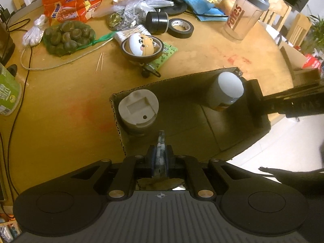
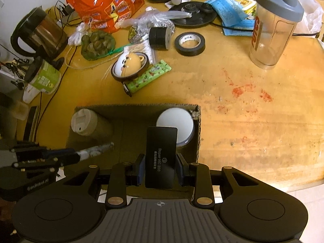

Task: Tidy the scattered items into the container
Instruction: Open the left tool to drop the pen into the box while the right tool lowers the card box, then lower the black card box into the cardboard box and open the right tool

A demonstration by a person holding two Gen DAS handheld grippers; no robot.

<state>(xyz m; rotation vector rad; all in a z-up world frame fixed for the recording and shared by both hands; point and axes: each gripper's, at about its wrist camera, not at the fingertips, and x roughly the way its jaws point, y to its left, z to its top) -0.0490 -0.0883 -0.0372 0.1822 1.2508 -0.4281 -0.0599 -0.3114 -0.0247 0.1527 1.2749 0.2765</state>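
A wooden desk [image 2: 232, 105] carries clutter along its far edge and a cardboard box [image 2: 199, 133] at its near edge. Over the box, the left gripper [image 1: 161, 154] is clamped on a thin mottled stick [image 1: 161, 141]. The right gripper [image 2: 161, 169] is clamped on a black slab [image 2: 161, 158]. A cup [image 2: 85, 121] and a white-lidded jar [image 2: 175, 120] stand in the box's far corners.

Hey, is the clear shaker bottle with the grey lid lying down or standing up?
Standing up. The shaker bottle rests on its base on the table, grey lid on top, outside the cardboard box.
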